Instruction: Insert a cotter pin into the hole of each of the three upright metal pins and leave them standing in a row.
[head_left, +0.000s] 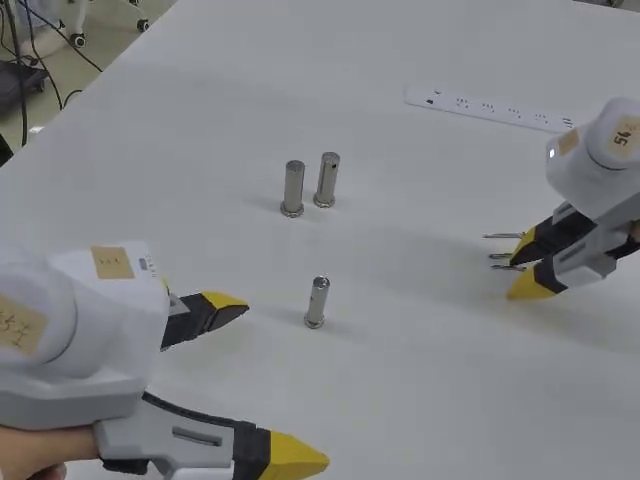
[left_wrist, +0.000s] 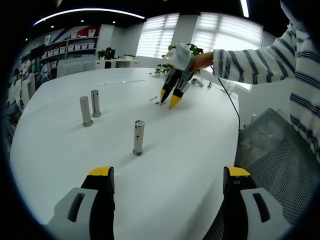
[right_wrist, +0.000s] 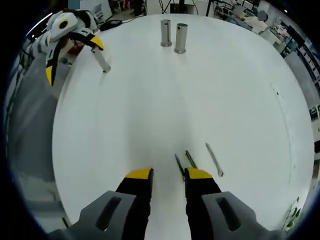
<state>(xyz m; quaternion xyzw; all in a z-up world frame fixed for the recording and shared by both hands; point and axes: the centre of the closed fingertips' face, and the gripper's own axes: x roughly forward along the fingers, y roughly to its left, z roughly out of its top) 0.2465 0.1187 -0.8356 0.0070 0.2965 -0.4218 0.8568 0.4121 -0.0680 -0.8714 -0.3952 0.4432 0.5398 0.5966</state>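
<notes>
Three metal pins stand upright on their flared bases on the white table (head_left: 200, 100); each is a plain silvery cylinder. The far-left pin (head_left: 293, 188) and far-right pin (head_left: 327, 180) stand just beside each other without touching. The near pin (head_left: 317, 302) stands alone, well apart from them, so the three form a triangle. Three cotter pins (head_left: 503, 256), thin and silvery, lie flat and roughly parallel on the table, well to the right of the metal pins.
</notes>
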